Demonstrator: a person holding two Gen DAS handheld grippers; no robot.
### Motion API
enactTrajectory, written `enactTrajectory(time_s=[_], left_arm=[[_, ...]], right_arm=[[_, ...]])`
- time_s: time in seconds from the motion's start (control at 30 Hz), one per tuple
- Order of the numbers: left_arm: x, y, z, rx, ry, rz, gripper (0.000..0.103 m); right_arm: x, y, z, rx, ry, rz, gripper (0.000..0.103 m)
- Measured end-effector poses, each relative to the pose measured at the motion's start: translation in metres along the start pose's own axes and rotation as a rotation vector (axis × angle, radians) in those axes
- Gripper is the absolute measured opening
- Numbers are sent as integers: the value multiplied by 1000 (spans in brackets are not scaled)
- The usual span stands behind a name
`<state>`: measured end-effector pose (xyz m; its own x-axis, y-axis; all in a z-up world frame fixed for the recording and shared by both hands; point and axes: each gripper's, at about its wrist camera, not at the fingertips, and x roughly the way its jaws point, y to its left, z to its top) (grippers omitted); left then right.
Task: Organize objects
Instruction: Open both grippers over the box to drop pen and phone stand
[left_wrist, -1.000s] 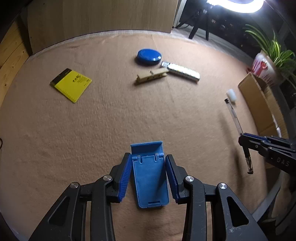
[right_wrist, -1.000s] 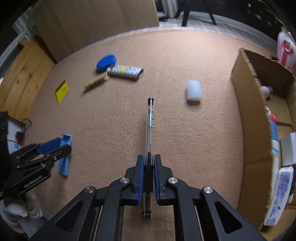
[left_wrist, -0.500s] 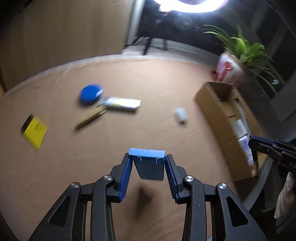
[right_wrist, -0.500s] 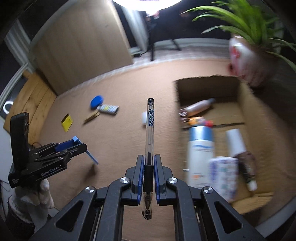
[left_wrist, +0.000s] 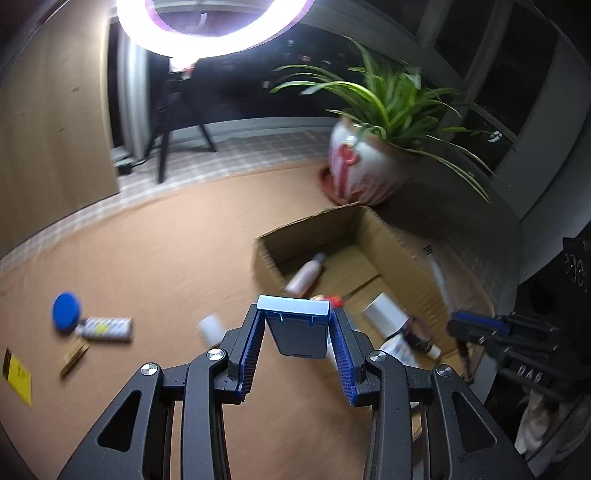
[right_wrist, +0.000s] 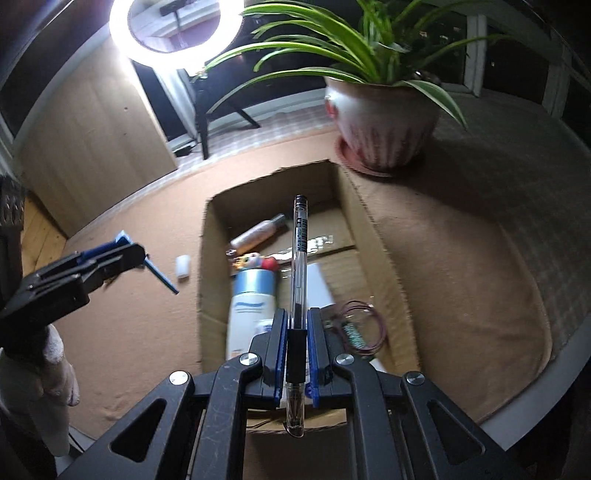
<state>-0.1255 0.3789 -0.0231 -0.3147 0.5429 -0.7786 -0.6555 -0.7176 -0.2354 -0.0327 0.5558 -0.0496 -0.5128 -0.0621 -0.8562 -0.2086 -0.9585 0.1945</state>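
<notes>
Left wrist view: the left gripper (left_wrist: 295, 343) fills the lower centre, its blue-padded fingers (left_wrist: 250, 352) clamped on the sides of a blue plastic folding phone stand (left_wrist: 297, 326), held clear above the tan felt-covered counter (left_wrist: 155, 258). Just beyond it, centre right, stands an open brown cardboard box (left_wrist: 391, 243) with bottles inside. At the left lie a round blue lid (left_wrist: 65, 311), a patterned white tube (left_wrist: 107, 328), a wooden clothespin (left_wrist: 74, 359) and a yellow notepad (left_wrist: 16, 373). A potted spider plant (left_wrist: 373, 155) sits upper right.

Right wrist view: the right gripper (right_wrist: 297, 354), lower centre, has its fingers (right_wrist: 277, 354) pressed together on a clear plastic ballpoint pen (right_wrist: 300, 258), which points up the frame over the box (right_wrist: 373, 236). A pale pink bottle (right_wrist: 256, 233) and a large white bottle with a blue cap (right_wrist: 250, 302) lie inside. The left gripper (right_wrist: 129, 254) shows at mid left, carrying the stand (right_wrist: 159, 275). A small white cylinder (right_wrist: 183, 266) lies on the counter just left of the box.
</notes>
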Motion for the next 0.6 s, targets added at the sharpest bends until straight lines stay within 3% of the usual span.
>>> enactTrajectory(time_s=[0.27, 0.57, 0.6], left_arm=[[39, -33, 19, 40, 20, 17, 39], [61, -37, 26, 41, 37, -2, 39], [62, -35, 28, 32, 40, -11, 43]], right_arm=[[12, -14, -1, 24, 24, 11, 10], [21, -16, 1, 27, 38, 18, 10], [21, -16, 1, 23, 31, 21, 10]])
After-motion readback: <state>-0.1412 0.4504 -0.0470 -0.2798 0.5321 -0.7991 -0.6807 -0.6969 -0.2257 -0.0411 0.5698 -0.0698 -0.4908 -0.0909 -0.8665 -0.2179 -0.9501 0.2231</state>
